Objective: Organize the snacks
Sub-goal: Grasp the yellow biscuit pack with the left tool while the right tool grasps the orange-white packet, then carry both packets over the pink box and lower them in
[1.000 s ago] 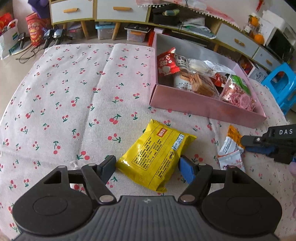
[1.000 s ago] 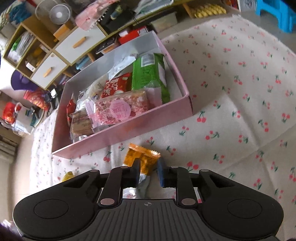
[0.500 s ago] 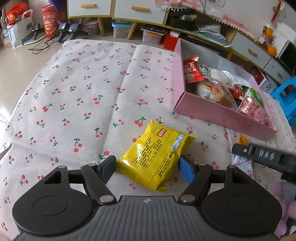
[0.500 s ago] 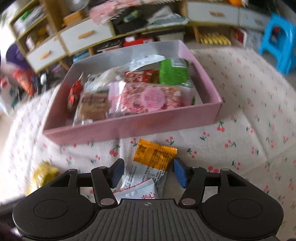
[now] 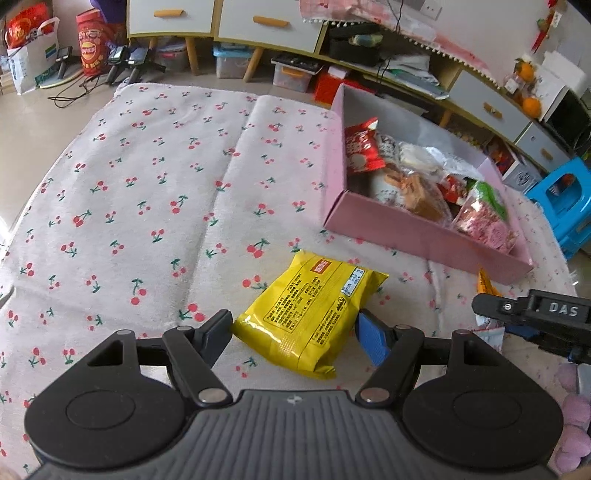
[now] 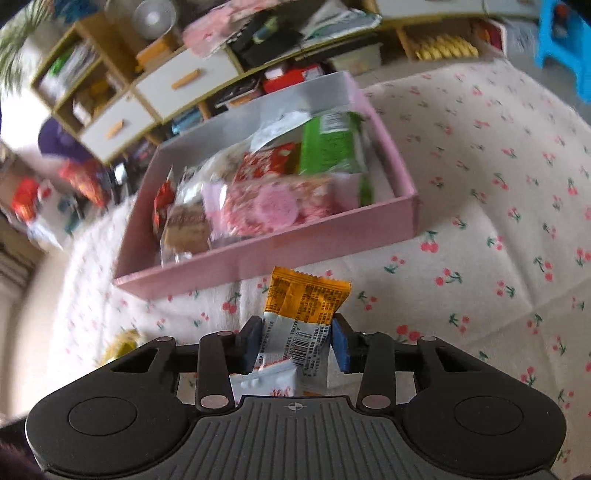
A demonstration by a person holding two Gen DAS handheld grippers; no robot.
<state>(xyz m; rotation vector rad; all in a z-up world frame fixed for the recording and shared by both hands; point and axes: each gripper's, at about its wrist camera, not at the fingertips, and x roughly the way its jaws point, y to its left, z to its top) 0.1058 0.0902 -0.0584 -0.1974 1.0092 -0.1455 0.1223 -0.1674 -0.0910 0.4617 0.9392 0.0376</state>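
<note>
A yellow snack packet (image 5: 312, 308) lies on the cherry-print cloth between the fingers of my left gripper (image 5: 293, 330), which is shut on it. My right gripper (image 6: 295, 341) is shut on an orange and white snack packet (image 6: 301, 314), just in front of the pink box. The pink box (image 5: 424, 236) holds several snack packets and sits at the right in the left wrist view; it also shows in the right wrist view (image 6: 266, 254). The right gripper shows at the right edge of the left wrist view (image 5: 532, 314).
The cherry-print cloth (image 5: 166, 192) covers the work surface. Cabinets with drawers (image 5: 236, 18) and floor clutter stand beyond its far edge. A blue stool (image 5: 565, 206) stands to the right. A second white packet (image 6: 266, 384) lies under the right gripper.
My right gripper has closed on the orange and white packet and swung a little. My left gripper still holds the yellow packet; its view has shifted so the pink box sits further right.
</note>
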